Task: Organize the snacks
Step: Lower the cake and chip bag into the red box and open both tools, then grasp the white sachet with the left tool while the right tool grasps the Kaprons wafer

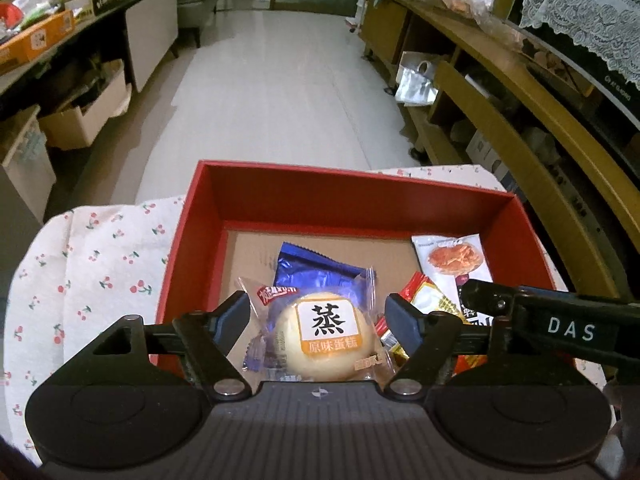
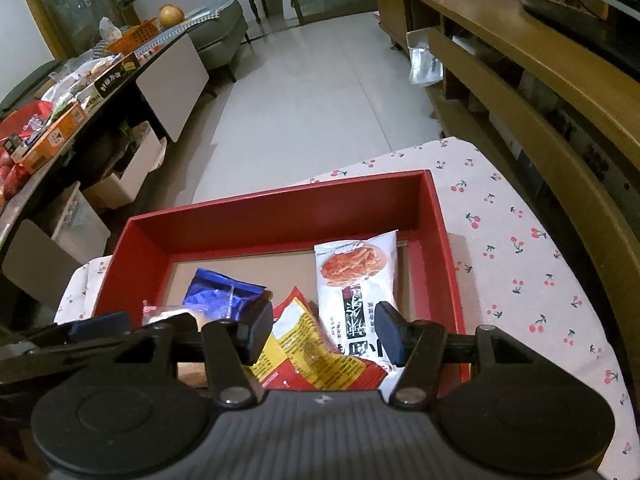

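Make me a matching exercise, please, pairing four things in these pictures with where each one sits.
Things:
1. steamed cake
2. blue packet
3. white packet
4. red box

Places:
A. on the cherry-print cloth
B. along the box's right side
C. between the left gripper's fingers
D. behind the cake, partly under it

Pairs: 1-C, 2-D, 3-B, 4-A

Steamed cake (image 1: 326,340) lower edge hidden behind left wrist camera housing. Red-yellow packet (image 2: 304,344) partly covered by white snack pack (image 2: 356,280), cut by housing. Blue packet (image 1: 312,270) half under cake. Small print unreadable.
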A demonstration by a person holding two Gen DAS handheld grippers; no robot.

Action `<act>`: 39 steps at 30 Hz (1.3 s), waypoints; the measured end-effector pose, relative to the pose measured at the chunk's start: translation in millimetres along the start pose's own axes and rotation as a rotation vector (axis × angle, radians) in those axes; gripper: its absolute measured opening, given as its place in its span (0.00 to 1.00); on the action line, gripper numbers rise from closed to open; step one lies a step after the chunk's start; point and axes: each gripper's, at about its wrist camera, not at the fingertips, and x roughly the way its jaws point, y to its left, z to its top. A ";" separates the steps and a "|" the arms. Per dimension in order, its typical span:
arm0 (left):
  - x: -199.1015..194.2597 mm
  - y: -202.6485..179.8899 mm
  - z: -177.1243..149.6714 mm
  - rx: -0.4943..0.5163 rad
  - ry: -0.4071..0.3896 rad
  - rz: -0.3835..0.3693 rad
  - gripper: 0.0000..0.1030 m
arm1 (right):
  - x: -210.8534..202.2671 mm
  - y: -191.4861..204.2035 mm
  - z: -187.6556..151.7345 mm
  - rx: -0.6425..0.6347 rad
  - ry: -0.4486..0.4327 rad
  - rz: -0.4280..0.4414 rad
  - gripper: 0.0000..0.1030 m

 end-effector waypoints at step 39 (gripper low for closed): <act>-25.2 58.1 -112.8 0.090 0.176 0.097 0.63 | -110.2 35.7 -147.5 -0.184 0.116 0.105 0.65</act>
